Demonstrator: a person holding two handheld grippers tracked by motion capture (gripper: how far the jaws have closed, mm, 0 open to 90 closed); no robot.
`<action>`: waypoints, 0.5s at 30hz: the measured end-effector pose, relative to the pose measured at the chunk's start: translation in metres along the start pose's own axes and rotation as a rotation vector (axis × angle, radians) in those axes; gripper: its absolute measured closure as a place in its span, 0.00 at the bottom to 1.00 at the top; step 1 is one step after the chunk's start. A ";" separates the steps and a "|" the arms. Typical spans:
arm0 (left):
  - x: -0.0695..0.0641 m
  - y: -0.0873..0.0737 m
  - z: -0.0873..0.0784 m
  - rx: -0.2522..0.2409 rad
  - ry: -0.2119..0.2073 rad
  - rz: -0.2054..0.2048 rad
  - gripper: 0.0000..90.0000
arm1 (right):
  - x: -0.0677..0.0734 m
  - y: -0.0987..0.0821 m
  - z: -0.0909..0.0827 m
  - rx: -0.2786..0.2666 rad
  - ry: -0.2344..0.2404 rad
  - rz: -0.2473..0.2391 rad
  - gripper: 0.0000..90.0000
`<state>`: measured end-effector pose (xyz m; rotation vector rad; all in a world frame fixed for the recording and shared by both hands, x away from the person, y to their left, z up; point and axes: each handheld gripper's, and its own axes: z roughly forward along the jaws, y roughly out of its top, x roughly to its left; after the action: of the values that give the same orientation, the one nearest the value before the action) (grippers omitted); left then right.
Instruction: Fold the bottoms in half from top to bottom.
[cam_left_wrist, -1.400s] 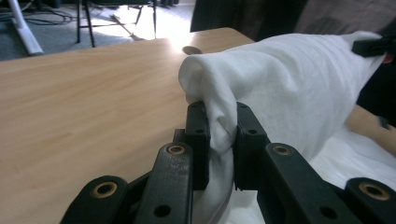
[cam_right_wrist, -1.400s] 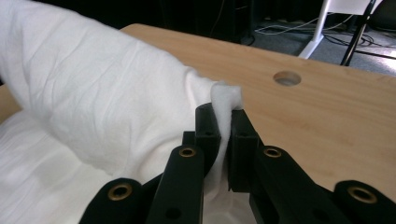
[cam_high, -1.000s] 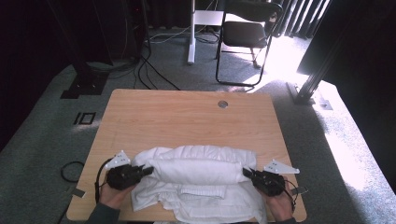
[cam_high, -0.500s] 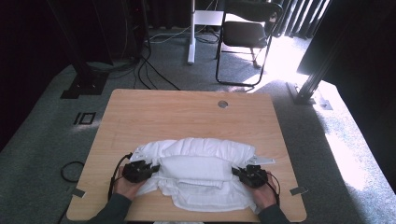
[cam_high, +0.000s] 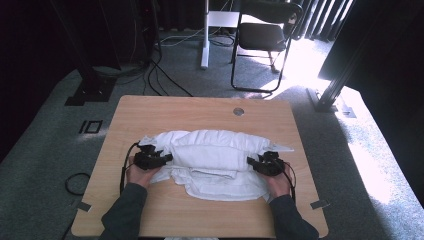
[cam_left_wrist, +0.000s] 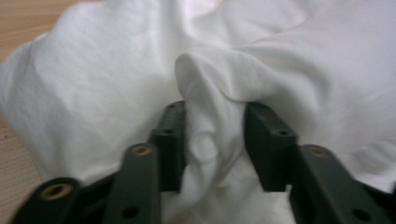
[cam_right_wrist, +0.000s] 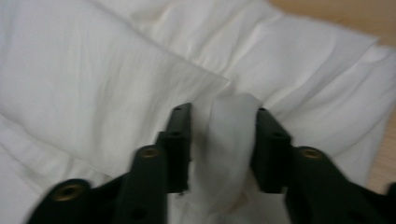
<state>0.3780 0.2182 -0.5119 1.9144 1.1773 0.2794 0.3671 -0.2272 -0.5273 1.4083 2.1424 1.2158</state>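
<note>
At the left end of the bundle, the left gripper (cam_high: 161, 159) lies low on the wooden table (cam_high: 200, 107), held in the person's left hand (cam_high: 140, 172), jaws pointing right into the white cloth (cam_high: 215, 152). Its jaws have just been opening. Left gripper view: a bunched ridge of white cloth (cam_left_wrist: 210, 112) stands between the two black fingers (cam_left_wrist: 173, 140); the fabric touches the inner faces, but the fold looks slack, not pinched flat. Reads as released, cloth still between the jaws. More cloth spreads beyond and to both sides of the fingers; a strip of bare table shows off to their left.

Between the two grippers, the cloth sits as a wide folded, rumpled pile on the near half of the table, a thick roll on the far side, looser layers spilling toward the person. A small round grommet (cam_high: 238, 111) sits well beyond the cloth, at the table's far edge.

At the right end, the right gripper (cam_high: 256, 164) lies in the right hand (cam_high: 276, 181), jaws pointing left into the cloth. Its jaws have also just been opening. Right gripper view: a soft upright fold of cloth (cam_right_wrist: 229, 135) fills the gap between the fingers (cam_right_wrist: 180, 140), touching them but not squeezed. Released too. A flat folded panel lies just left of the fingers, creased layers beyond and right, with table wood at the far right corner.

Dark sleeves come in from the bottom of the high view. A black chair (cam_high: 265, 35) stands on the grey floor well past the table.
</note>
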 end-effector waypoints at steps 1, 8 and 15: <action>0.000 0.003 -0.008 -0.025 -0.007 -0.001 0.59 | 0.000 0.003 -0.006 -0.025 0.010 0.006 0.58; -0.008 0.039 -0.035 -0.167 -0.031 0.005 0.55 | 0.007 0.038 -0.020 -0.113 -0.016 0.007 0.51; -0.027 0.063 -0.016 -0.118 -0.027 0.026 0.57 | 0.024 0.054 0.000 -0.064 -0.035 -0.036 0.51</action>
<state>0.3939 0.1928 -0.4484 1.8260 1.0948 0.3294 0.3888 -0.1982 -0.4807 1.3493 2.0772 1.2266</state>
